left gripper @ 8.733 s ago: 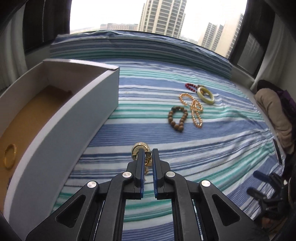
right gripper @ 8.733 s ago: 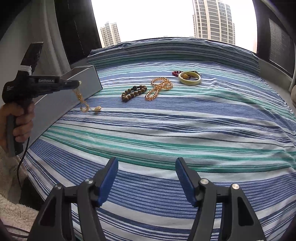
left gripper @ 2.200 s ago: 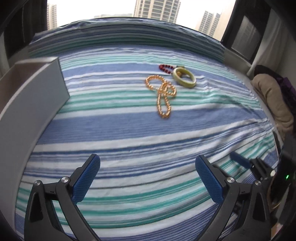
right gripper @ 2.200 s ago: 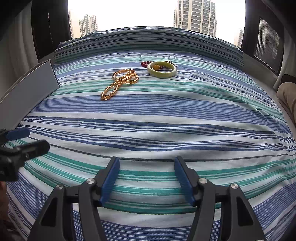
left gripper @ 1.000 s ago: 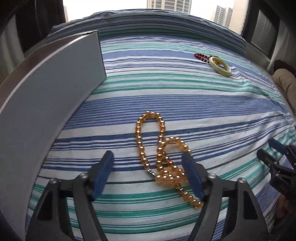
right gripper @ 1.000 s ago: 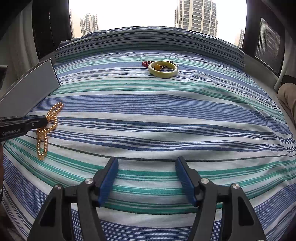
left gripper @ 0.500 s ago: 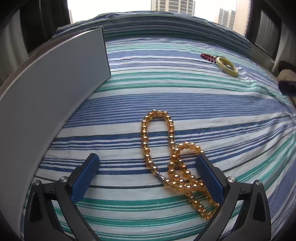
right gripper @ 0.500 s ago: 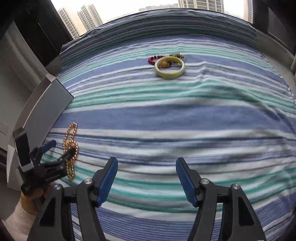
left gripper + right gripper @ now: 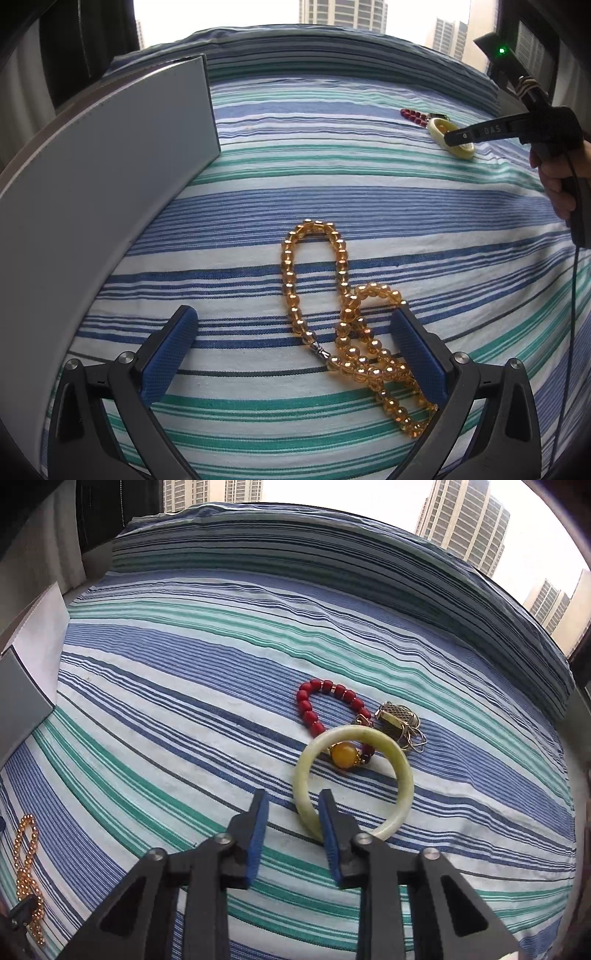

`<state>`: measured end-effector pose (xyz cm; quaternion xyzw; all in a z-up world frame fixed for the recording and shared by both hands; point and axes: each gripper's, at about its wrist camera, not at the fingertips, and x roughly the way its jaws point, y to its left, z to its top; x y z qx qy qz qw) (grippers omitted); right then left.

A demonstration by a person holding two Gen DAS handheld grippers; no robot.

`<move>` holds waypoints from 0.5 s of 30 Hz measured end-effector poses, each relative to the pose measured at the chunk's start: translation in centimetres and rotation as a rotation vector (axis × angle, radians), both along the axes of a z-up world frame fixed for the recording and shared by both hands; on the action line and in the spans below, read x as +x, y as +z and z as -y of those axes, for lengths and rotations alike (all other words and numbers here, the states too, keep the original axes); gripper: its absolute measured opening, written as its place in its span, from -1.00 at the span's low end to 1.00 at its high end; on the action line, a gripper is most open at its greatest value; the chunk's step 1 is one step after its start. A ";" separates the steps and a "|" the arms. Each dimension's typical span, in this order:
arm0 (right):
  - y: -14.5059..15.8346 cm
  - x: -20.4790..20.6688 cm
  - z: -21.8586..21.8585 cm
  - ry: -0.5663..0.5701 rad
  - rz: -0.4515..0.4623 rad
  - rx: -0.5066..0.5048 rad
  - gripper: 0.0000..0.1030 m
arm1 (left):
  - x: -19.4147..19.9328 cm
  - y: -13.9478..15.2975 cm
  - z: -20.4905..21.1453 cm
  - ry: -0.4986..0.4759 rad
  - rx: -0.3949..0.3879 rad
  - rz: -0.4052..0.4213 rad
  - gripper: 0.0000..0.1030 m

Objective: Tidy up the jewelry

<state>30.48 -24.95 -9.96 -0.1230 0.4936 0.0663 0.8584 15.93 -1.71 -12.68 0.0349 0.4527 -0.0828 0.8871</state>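
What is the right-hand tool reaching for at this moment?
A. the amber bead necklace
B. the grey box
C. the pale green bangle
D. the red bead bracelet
C: the right tool has its two fingers straddling the near rim of the pale green bangle.

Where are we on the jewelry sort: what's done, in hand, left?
Done: nothing visibly boxed; the box interior is hidden. In hand: right gripper open, straddling the jade bangle rim; left gripper open around the amber bead necklace. Left on the bedspread: red bead bracelet, gold chain piece.
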 end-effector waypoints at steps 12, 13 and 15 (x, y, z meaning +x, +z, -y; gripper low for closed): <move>3.4 -15.0 -1.3 0.163 -0.123 0.146 -0.71 | -0.1 0.0 -0.1 -0.001 -0.002 -0.001 0.99; 3.9 -14.6 -1.0 0.149 -0.082 0.133 -0.26 | -0.1 0.1 -0.2 -0.001 -0.006 -0.006 0.99; 4.8 -12.0 -0.3 0.118 0.025 0.101 0.11 | -0.1 0.6 -0.7 -0.008 -0.056 -0.021 0.98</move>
